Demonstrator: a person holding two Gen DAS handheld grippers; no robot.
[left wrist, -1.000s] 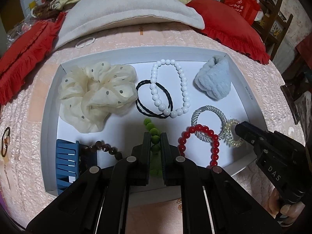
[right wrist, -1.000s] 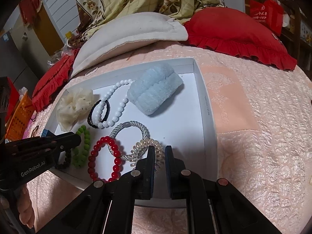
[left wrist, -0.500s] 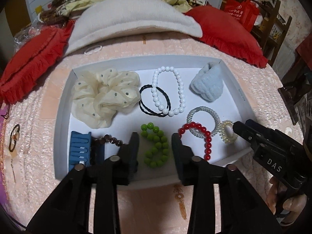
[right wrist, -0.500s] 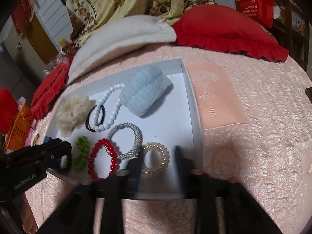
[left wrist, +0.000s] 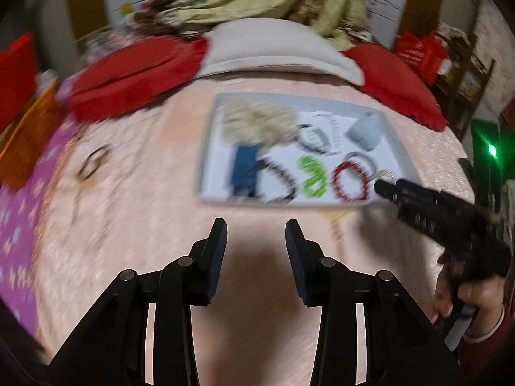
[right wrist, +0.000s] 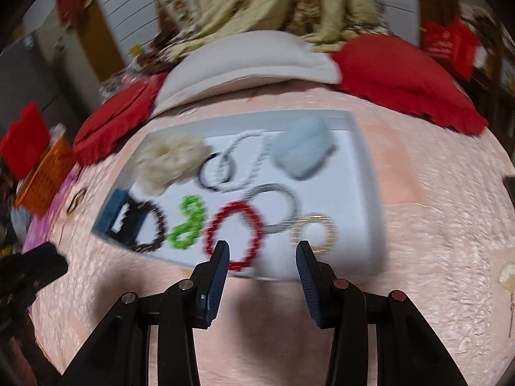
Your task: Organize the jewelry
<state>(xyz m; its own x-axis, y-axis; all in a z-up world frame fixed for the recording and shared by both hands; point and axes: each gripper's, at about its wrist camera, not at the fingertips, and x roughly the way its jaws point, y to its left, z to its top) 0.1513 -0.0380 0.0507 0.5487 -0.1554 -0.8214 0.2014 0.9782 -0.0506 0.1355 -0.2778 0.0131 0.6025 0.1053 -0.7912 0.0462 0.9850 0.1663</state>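
A white tray (right wrist: pixel 370 173) lies on the pink bedspread and holds the jewelry: a green bead bracelet (right wrist: pixel 188 222), a red bead bracelet (right wrist: pixel 233 233), a silver bangle (right wrist: pixel 273 204), a clear coil tie (right wrist: pixel 315 231), a white pearl bracelet (right wrist: pixel 248 160), a cream scrunchie (right wrist: pixel 167 160), a blue clip (right wrist: pixel 120 217) and a pale blue fuzzy band (right wrist: pixel 304 151). My left gripper (left wrist: pixel 256 234) is open and empty, above the bedspread short of the tray (left wrist: pixel 206 148). My right gripper (right wrist: pixel 262 254) is open and empty at the tray's near edge. Both views are blurred.
Red cushions (right wrist: pixel 402 77) and a cream pillow (right wrist: pixel 244 64) lie behind the tray. An orange basket (right wrist: pixel 45 180) stands at the far left. A dark ring-shaped item (left wrist: pixel 91 164) lies on the bedspread left of the tray. The right gripper's body (left wrist: pixel 441 215) shows at the tray's right corner.
Both grippers opened, the left letting go of the green bracelet. Both have since pulled back and up from the tray, the left far more than the right.
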